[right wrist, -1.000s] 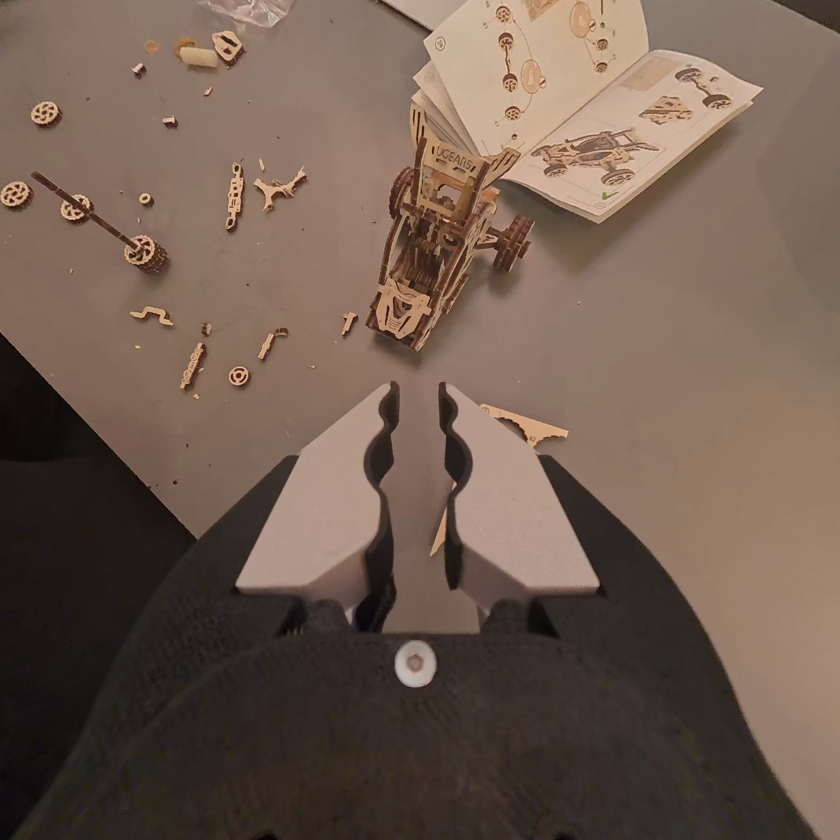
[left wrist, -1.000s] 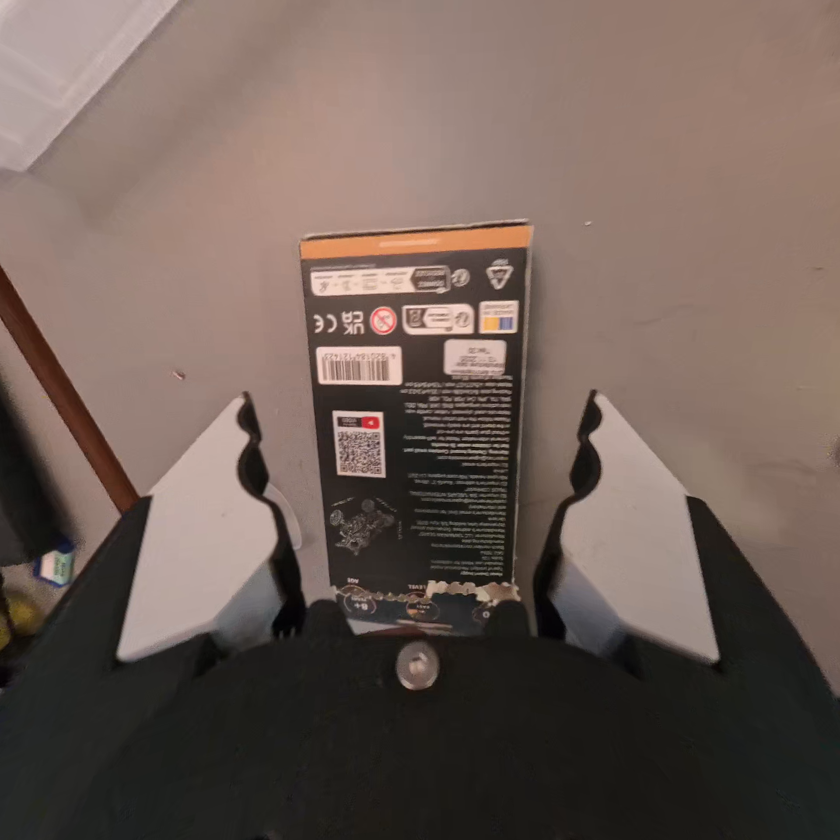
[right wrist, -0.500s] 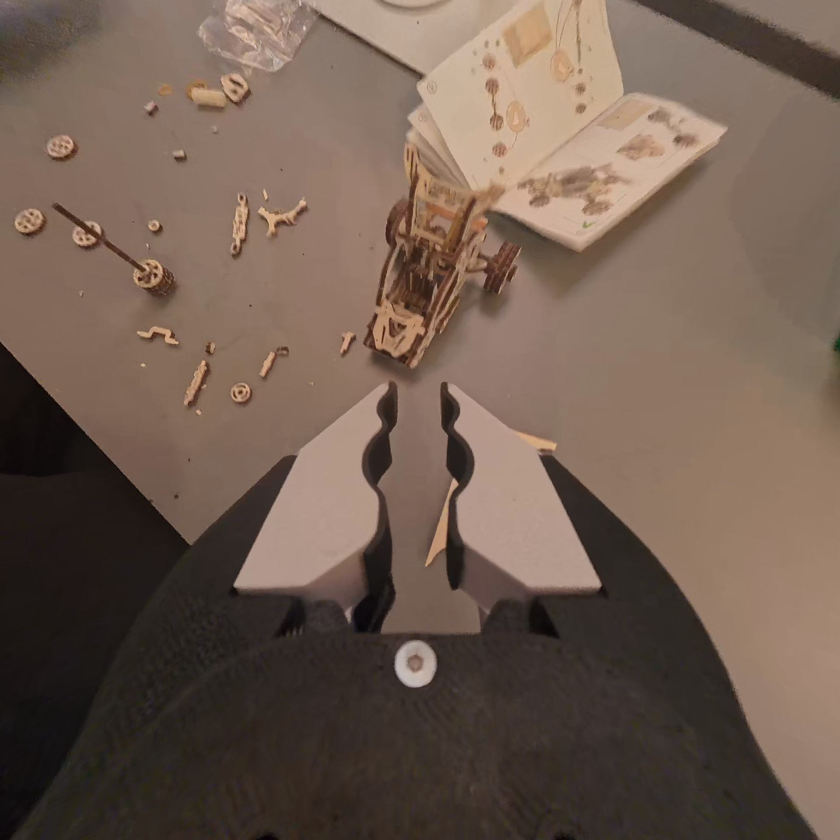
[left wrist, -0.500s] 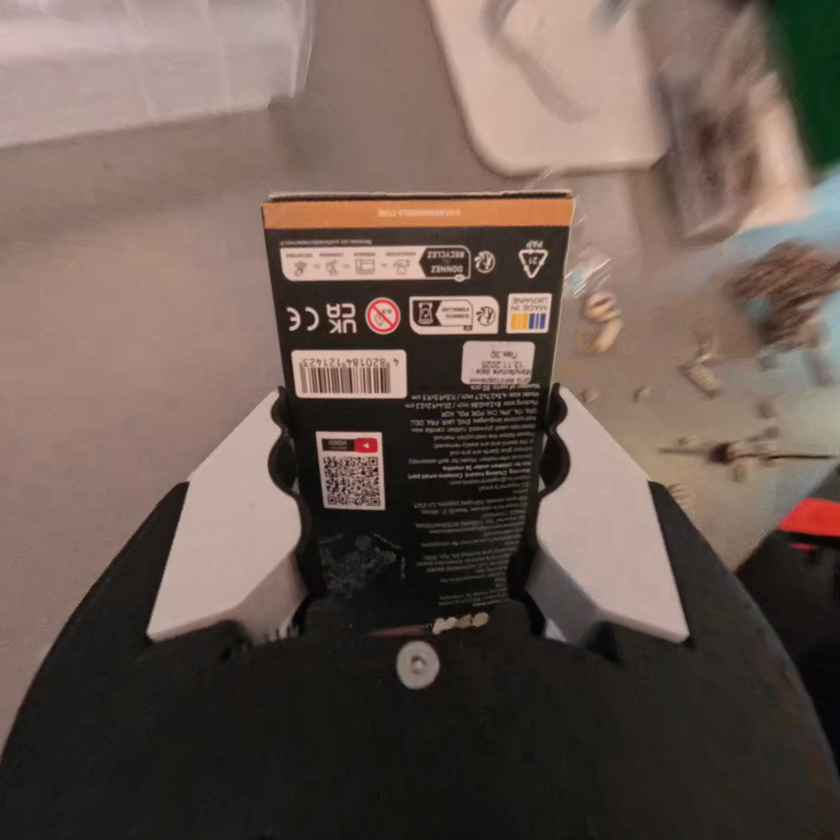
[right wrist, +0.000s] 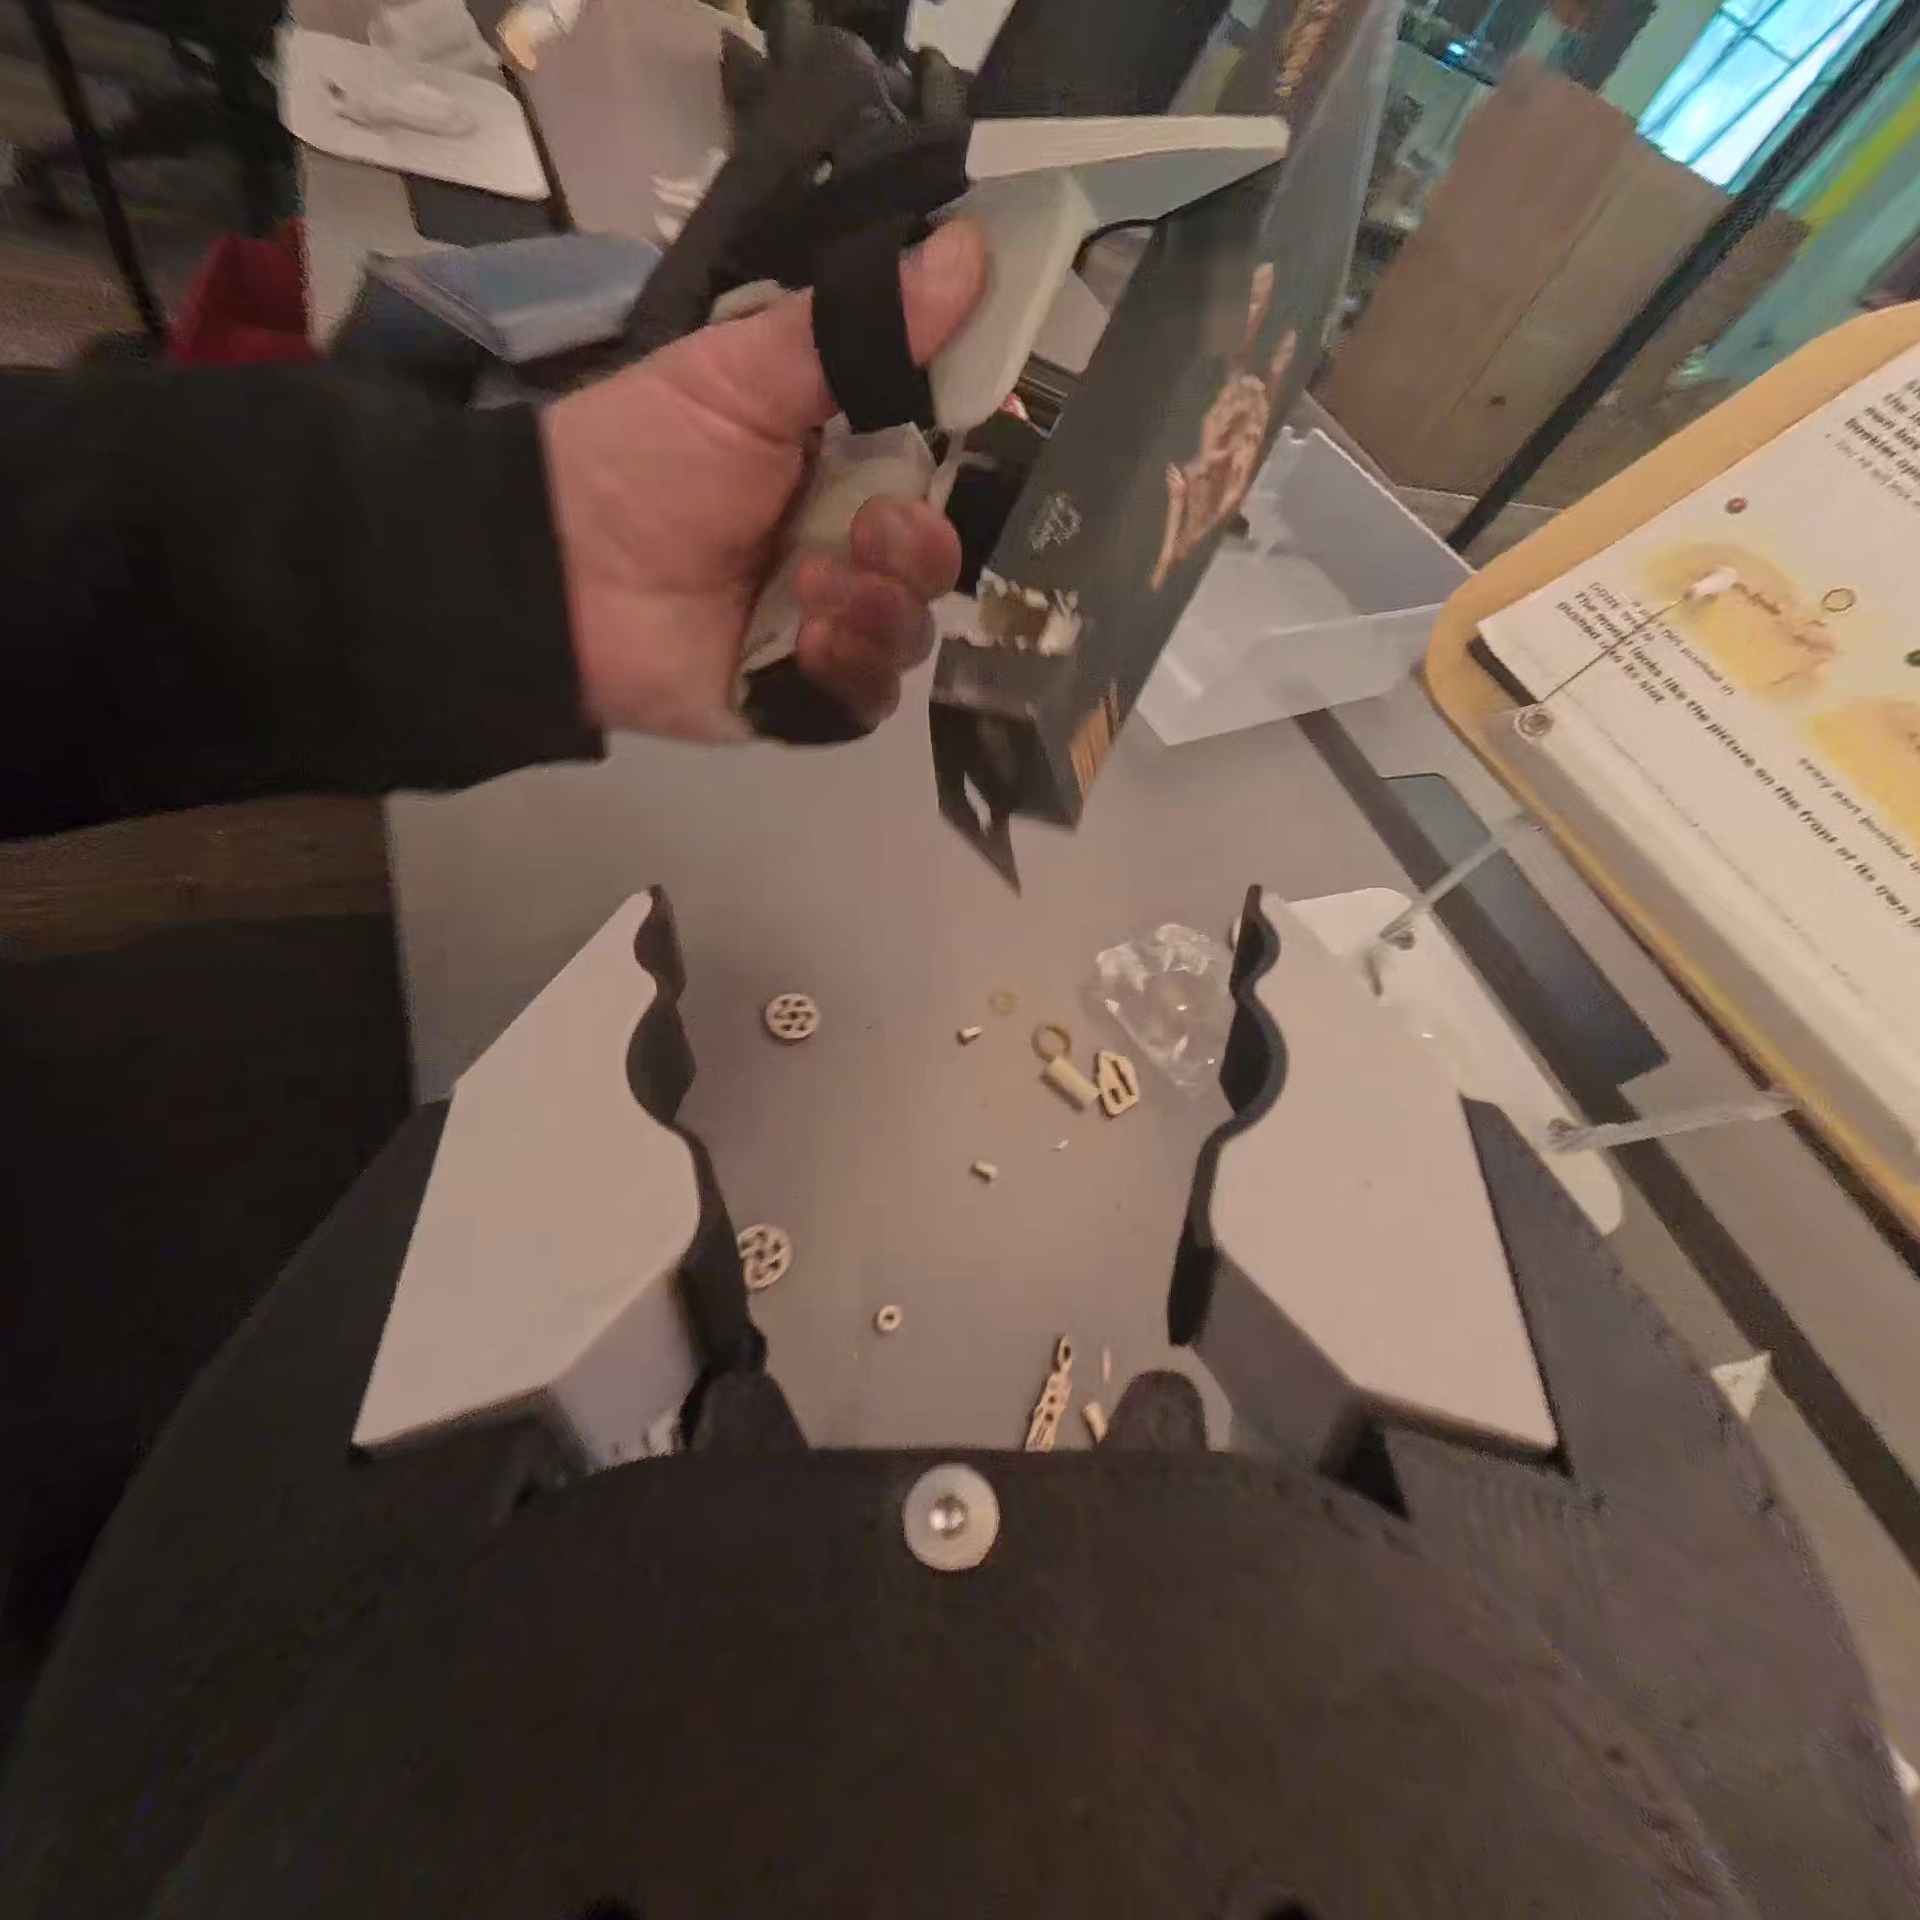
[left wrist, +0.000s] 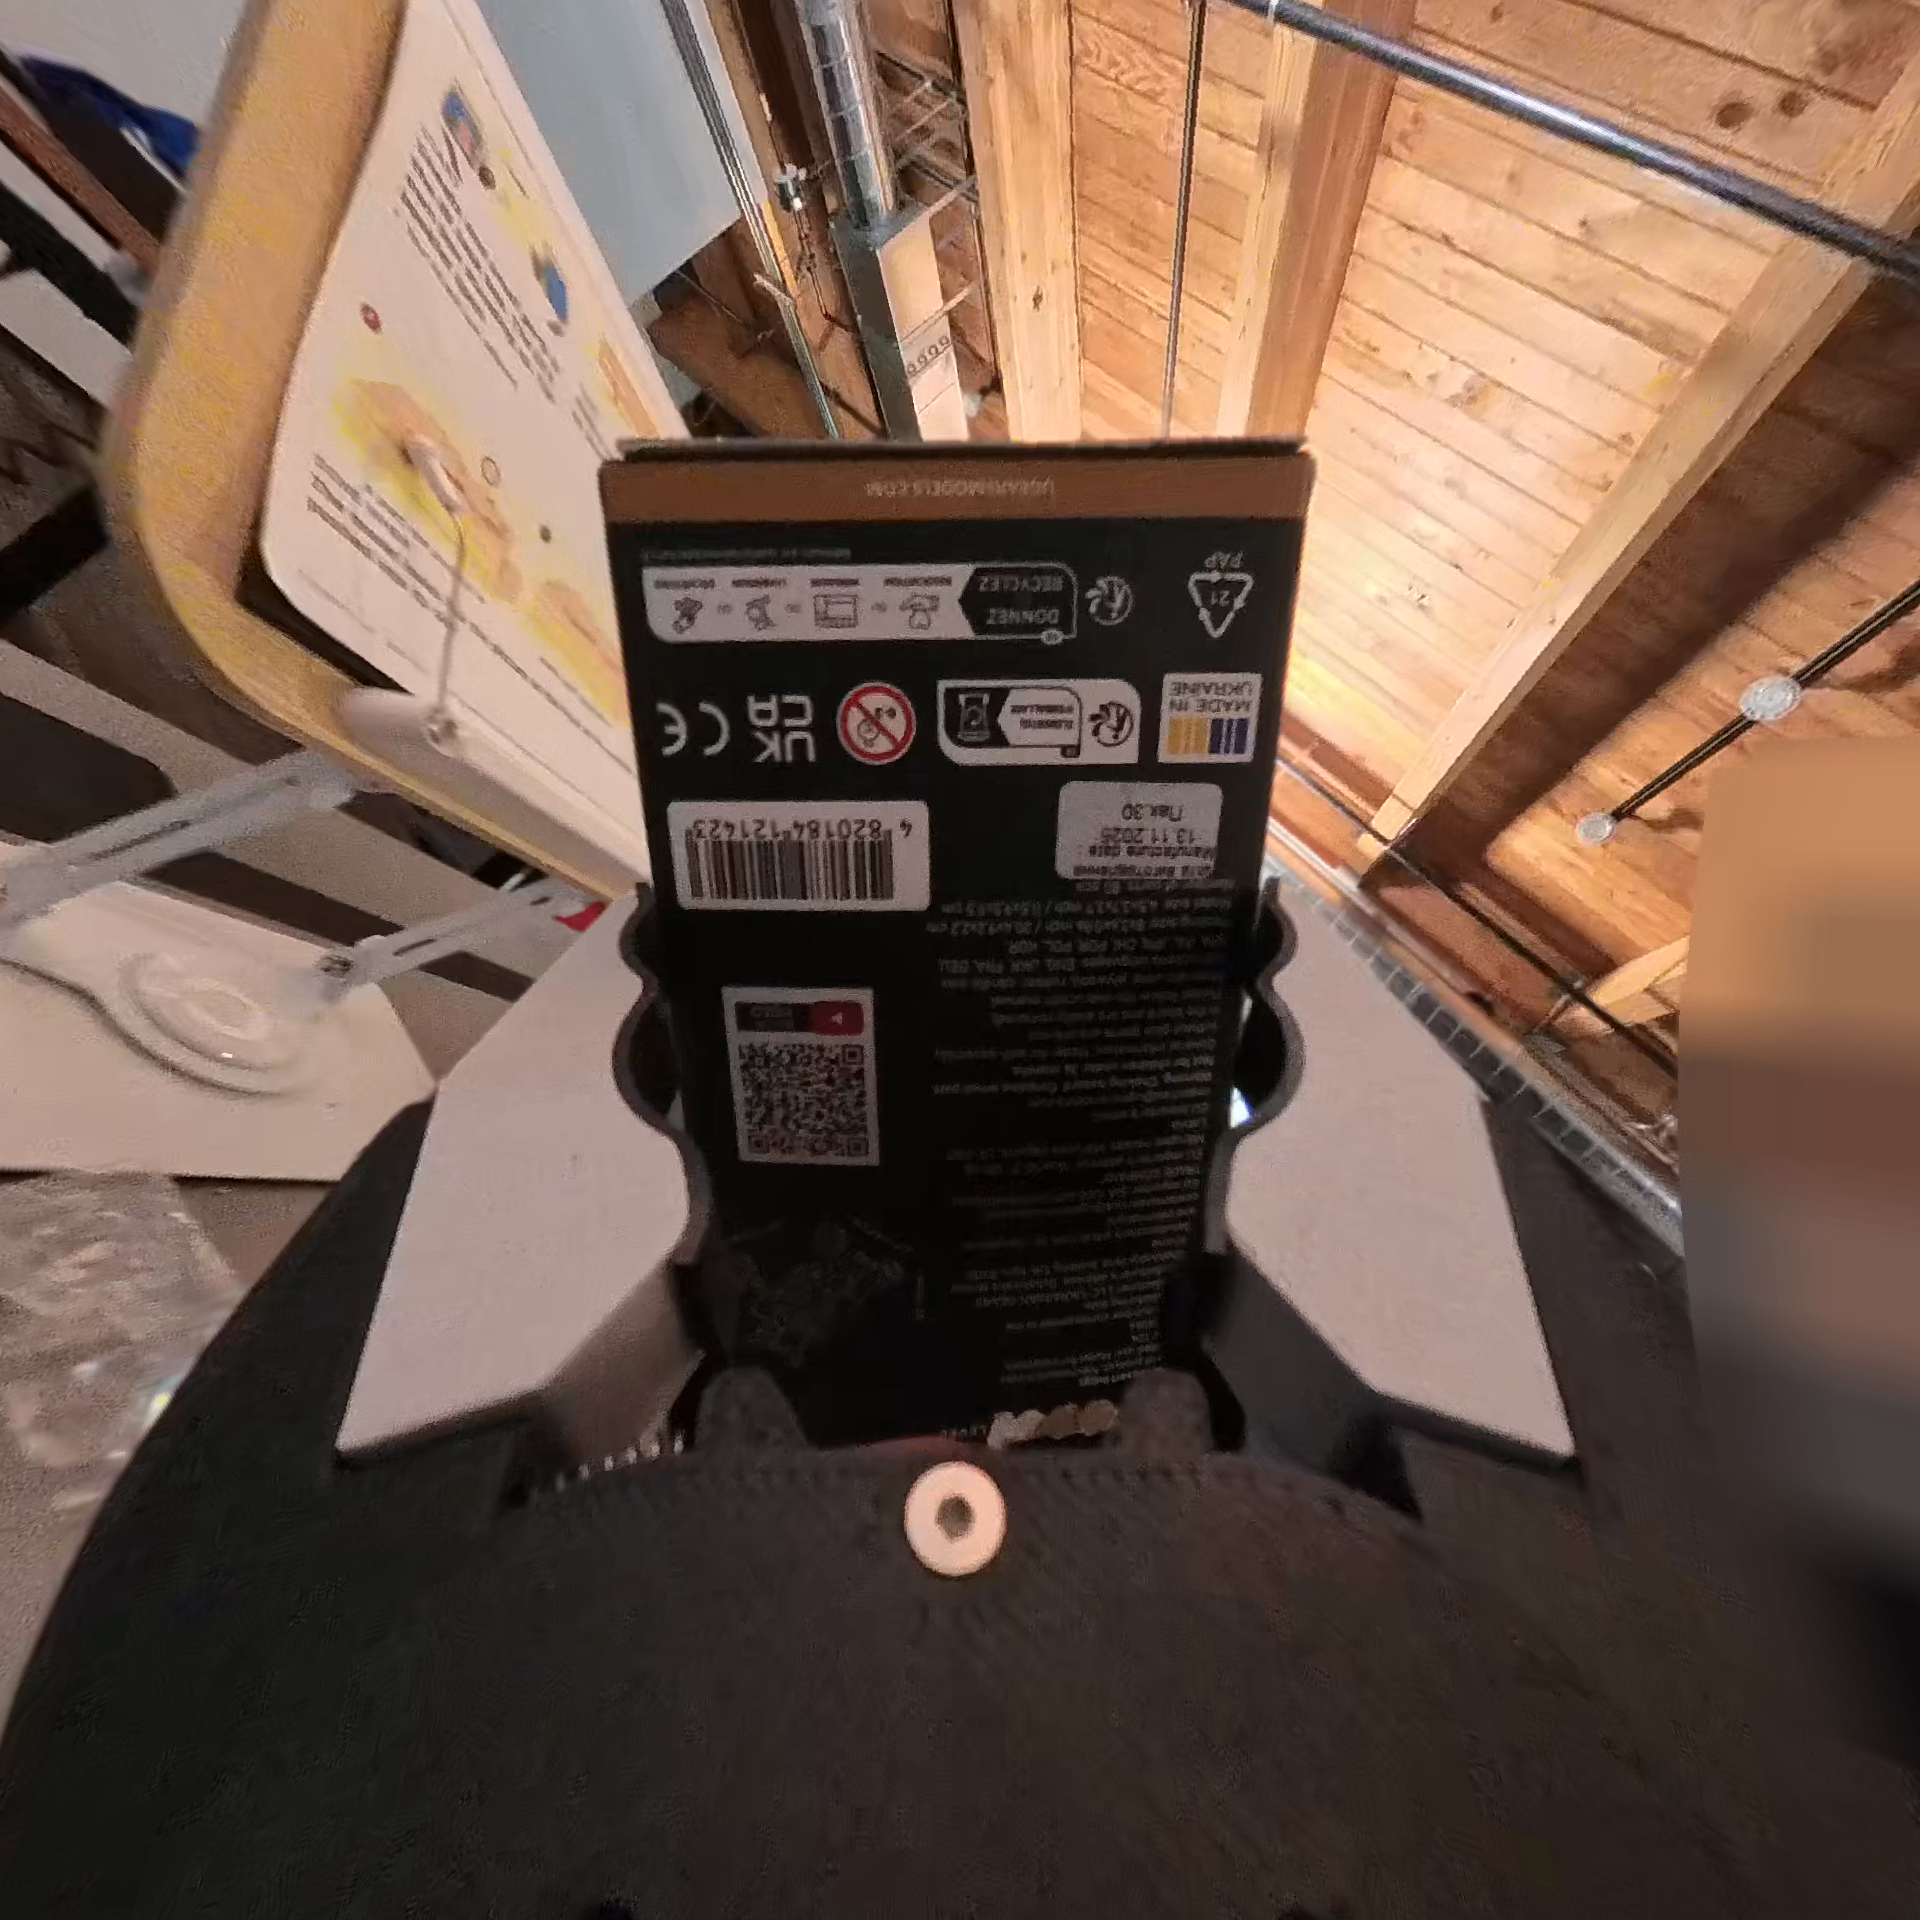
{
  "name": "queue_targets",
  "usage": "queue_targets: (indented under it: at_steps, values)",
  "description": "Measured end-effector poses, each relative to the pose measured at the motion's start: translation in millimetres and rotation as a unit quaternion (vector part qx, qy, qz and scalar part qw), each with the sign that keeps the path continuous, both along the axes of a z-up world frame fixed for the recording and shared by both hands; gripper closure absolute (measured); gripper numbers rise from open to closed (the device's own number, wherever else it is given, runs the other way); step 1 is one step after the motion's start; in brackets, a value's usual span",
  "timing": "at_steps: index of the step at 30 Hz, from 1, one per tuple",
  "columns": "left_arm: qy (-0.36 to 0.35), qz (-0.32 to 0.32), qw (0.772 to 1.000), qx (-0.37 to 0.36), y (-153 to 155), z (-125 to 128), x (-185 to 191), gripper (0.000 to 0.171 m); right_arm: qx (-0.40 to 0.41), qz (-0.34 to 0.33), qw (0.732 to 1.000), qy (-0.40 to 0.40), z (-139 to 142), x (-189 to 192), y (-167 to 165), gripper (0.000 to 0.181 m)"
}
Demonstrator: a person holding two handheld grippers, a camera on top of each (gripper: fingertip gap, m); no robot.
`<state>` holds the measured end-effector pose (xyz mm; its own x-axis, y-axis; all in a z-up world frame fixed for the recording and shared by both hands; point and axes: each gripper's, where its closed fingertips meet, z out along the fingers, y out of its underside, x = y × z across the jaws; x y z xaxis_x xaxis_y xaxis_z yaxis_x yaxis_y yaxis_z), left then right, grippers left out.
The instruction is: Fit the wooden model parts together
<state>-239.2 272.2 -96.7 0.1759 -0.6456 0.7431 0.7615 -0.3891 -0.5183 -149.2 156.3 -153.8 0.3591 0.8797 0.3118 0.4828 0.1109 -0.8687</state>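
Grey surface (right wrist: 914, 831) carries scattered wooden model parts (right wrist: 1081, 1081) beneath the black box (left wrist: 951, 883), which the left tongs (left wrist: 951, 1049) clamp aloft, while the right tongs (right wrist: 951, 1049) gape empty above those parts.

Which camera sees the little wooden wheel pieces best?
The right wrist view: pale round wooden wheel pieces lie on the grey table between the open right tool. The left wrist view shows none, only the black cardboard box.

One black cardboard box (left wrist: 951, 935), two round spoked wooden wheels (right wrist: 790, 1016), one crumpled clear plastic bag (right wrist: 1158, 997), one open instruction booklet (right wrist: 1766, 665), two tools (right wrist: 951, 1122).
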Motion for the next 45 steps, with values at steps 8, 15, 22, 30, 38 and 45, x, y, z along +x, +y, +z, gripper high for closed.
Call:
queue_targets:
  at_steps: [8,15,22,30,38,45]
  values:
    - [-0.085,-0.05,0.994,-0.035,-21,-5,84,0.063,0.086,-0.067,0.994,-0.004,15,24,38,0.161]
    - [-0.023,-0.091,0.995,-0.042,-25,-7,111,0.064,0.042,-0.11,0.993,-0.014,50,126,74,0.162]
    - [0.168,-0.026,0.983,-0.072,-51,-50,74,0.078,0.002,-0.201,0.961,-0.19,48,283,142,0.162]
    - [0.313,0.016,0.939,-0.14,-66,-119,25,0.08,0.068,-0.034,0.942,-0.328,-4,250,171,0.162]
    - [0.248,-0.006,0.96,-0.127,-44,-109,1,0.077,0.339,0.181,0.833,-0.398,-13,92,155,0.162]
    - [-0.085,-0.217,0.97,-0.074,-41,-59,-3,0.066,0.556,0.287,0.678,-0.385,29,21,81,0.162]
